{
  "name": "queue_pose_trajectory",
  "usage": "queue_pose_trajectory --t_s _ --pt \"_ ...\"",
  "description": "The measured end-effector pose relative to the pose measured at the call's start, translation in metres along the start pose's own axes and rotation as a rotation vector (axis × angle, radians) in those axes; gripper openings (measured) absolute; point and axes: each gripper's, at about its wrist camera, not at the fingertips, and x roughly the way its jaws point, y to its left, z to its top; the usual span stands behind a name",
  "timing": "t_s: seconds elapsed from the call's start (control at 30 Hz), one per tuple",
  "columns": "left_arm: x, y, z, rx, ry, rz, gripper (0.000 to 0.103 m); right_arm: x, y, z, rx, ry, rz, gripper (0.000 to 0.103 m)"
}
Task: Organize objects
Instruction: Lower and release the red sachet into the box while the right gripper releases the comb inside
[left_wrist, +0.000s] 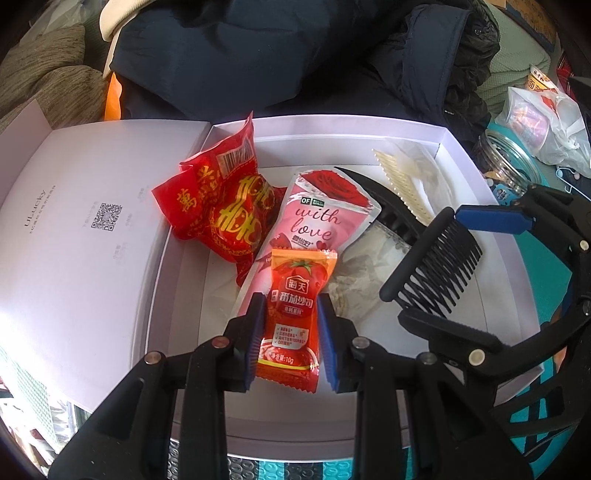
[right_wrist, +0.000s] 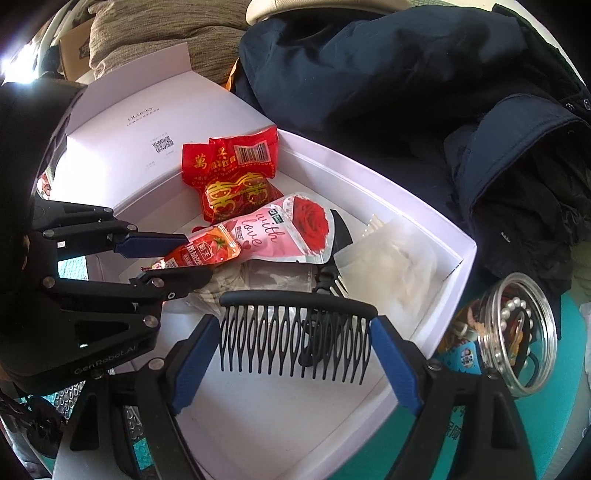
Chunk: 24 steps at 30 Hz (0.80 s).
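Observation:
My left gripper (left_wrist: 291, 339) is shut on an orange-red ketchup sachet (left_wrist: 293, 317) and holds it over the open white box (left_wrist: 177, 266). My right gripper (right_wrist: 295, 354) is shut on a black hair comb (right_wrist: 295, 332), teeth pointing toward me, above the box's near part. The comb (left_wrist: 432, 273) and the sachet (right_wrist: 199, 254) each show in the other view. In the box lie a red snack packet (left_wrist: 221, 206), a pink "with love" pouch (left_wrist: 314, 221), a black comb (left_wrist: 388, 199), a cream comb (left_wrist: 399, 184) and clear bags.
The box lid (left_wrist: 74, 221) lies open to the left. A dark jacket (left_wrist: 277, 55) is piled behind the box. A clear jar of beads (right_wrist: 517, 332) lies on its side to the right on a teal mat (right_wrist: 554, 406). Plastic bags (left_wrist: 546, 122) sit far right.

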Motion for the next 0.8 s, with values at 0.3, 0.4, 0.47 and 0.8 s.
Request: queue_pose_trajectory --t_s 0.3,0.4,0.47,0.8 --pt "-0.005 0.008 -0.005 -0.054 0.001 -0.005 0.026 0.001 0.004 0.004 0.004 0.030 -0.042 0.084" --pt "-0.007 0.011 -0.007 -0.070 -0.003 -0.010 0.026 0.000 0.006 0.004 0.009 0.030 -0.071 0.084" --pt "-0.007 0.011 -0.006 -0.065 -0.006 -0.004 0.027 -0.002 0.008 0.004 0.006 0.021 -0.086 0.084" --pt "-0.023 0.010 -0.007 -0.081 -0.030 0.032 0.050 -0.019 0.012 0.000 -0.011 -0.029 -0.137 0.092"
